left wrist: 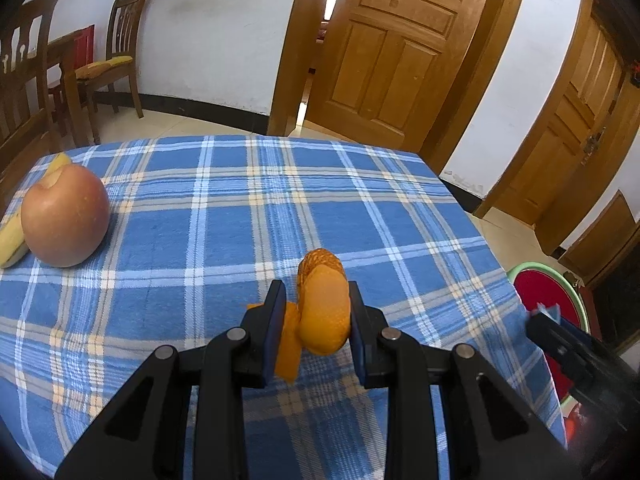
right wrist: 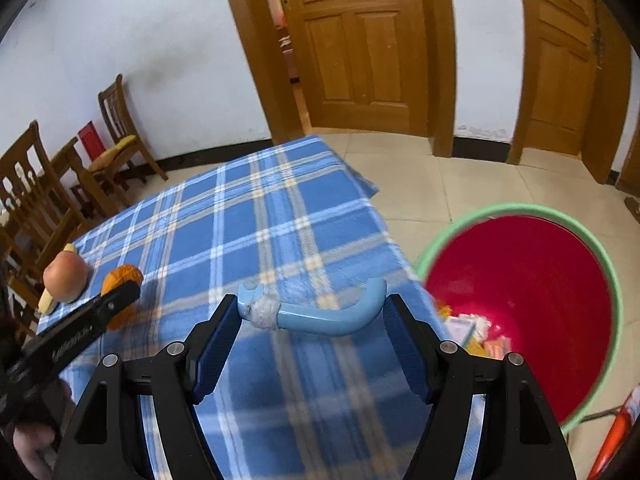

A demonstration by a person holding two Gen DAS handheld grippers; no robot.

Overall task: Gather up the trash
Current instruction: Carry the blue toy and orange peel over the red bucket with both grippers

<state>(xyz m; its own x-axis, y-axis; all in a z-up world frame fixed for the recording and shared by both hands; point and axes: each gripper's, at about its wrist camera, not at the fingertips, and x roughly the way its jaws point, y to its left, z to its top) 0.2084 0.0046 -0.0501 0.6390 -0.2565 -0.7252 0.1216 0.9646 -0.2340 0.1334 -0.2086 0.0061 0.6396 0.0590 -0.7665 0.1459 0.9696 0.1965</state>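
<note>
My left gripper is shut on a curled orange peel, held just above the blue plaid tablecloth. The same peel and left gripper show at the left of the right wrist view. My right gripper is shut on a light blue curved plastic handle with a grey wad wrapped round it, the handle spanning from pad to pad. It hangs over the table's right edge, beside a red bin with a green rim on the floor. The right gripper also shows at the left view's right edge.
An apple and a banana lie at the table's left side. Scraps of paper and peel lie at the bottom of the bin. Wooden chairs stand left of the table, wooden doors behind on a tiled floor.
</note>
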